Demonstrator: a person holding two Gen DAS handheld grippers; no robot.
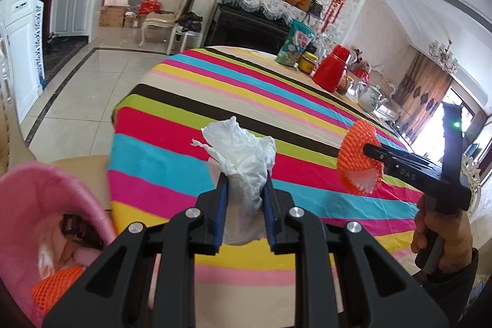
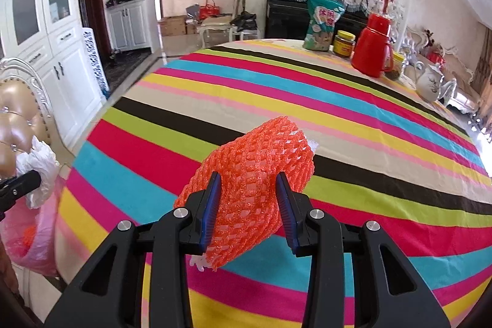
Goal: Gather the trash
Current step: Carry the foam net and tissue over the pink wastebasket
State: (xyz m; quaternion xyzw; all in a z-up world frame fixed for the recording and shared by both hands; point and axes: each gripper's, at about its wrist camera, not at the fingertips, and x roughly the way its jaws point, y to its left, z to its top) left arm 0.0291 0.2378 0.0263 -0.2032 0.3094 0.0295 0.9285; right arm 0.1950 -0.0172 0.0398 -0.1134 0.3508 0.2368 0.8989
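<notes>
carrying both loads to the pink bin [image 1: 27, 199]: left gripper [image 1: 246, 186] is clenched on the crumpled tissue [image 1: 243, 152] just right of its rim, right gripper [image 2: 249, 199] grasping the orange foam net [image 2: 249, 180] farther right. release only once directly above the opening.
</notes>
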